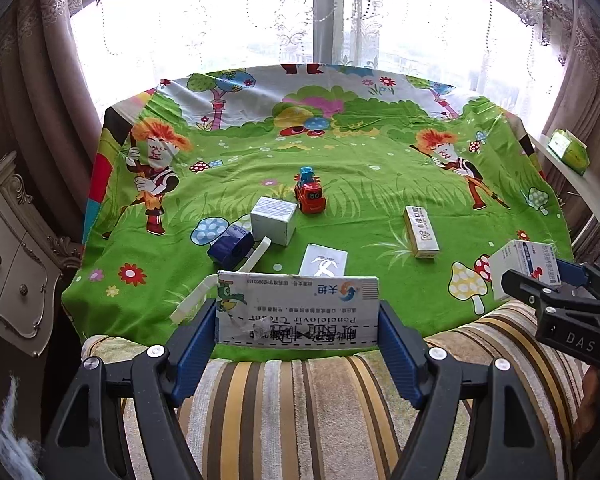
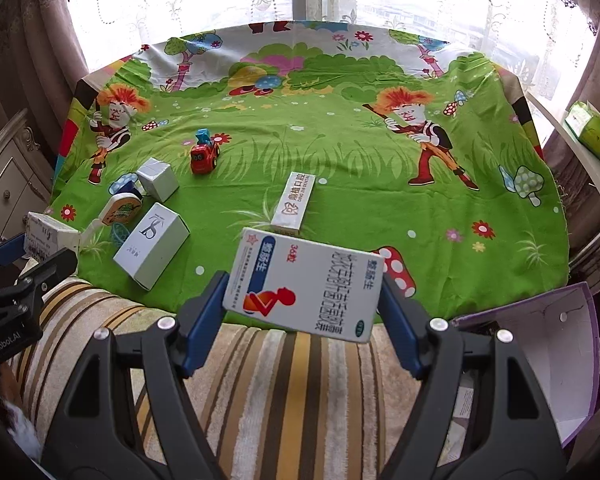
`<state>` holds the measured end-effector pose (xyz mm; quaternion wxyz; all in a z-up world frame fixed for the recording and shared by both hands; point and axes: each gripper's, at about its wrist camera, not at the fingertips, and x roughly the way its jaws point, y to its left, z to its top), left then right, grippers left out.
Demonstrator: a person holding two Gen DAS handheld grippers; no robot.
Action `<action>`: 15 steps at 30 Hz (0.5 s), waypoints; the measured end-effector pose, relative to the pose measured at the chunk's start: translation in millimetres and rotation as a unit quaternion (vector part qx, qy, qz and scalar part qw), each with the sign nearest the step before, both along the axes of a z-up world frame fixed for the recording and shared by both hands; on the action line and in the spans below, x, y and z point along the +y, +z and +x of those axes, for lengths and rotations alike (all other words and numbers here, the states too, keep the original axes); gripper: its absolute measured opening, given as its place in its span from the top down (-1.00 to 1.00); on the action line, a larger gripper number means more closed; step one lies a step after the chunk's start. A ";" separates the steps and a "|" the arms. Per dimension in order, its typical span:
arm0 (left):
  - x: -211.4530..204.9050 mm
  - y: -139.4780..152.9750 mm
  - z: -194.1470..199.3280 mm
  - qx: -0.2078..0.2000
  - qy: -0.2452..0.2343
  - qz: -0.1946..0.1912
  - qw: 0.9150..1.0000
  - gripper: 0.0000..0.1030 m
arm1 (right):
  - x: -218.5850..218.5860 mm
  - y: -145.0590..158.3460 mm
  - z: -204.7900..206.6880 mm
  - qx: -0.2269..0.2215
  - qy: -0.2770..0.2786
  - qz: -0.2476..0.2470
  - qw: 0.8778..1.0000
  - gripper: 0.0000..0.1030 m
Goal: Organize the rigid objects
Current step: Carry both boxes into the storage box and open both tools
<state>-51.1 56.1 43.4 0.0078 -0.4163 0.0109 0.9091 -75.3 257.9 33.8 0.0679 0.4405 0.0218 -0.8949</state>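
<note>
White cream box (image 1: 298, 310) clamped between left tongs (image 1: 298, 334)

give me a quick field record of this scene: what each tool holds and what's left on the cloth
left tool: shut on white Penciclovir cream box
right tool: shut on white medicine box with red figure
surface: green cartoon-print cloth
loose on cloth: red toy car, white cube box, narrow white dental box
right side: open purple-edged box
</note>
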 end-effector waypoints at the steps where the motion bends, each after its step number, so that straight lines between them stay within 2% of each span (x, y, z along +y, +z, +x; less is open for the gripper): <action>1: 4.8 1.0 0.4 0.001 -0.005 -0.001 1.000 -0.48 | 6.3 -0.1 4.2 0.000 -0.005 -0.001 1.000 -0.48; 9: 58.3 7.0 1.4 0.000 -0.064 -0.005 0.998 -0.48 | 65.9 3.3 30.2 0.003 -0.050 -0.017 0.999 -0.48; 15: 108.6 8.0 5.3 -0.004 -0.120 -0.007 0.993 -0.48 | 115.3 5.5 45.3 0.007 -0.087 -0.019 0.996 -0.48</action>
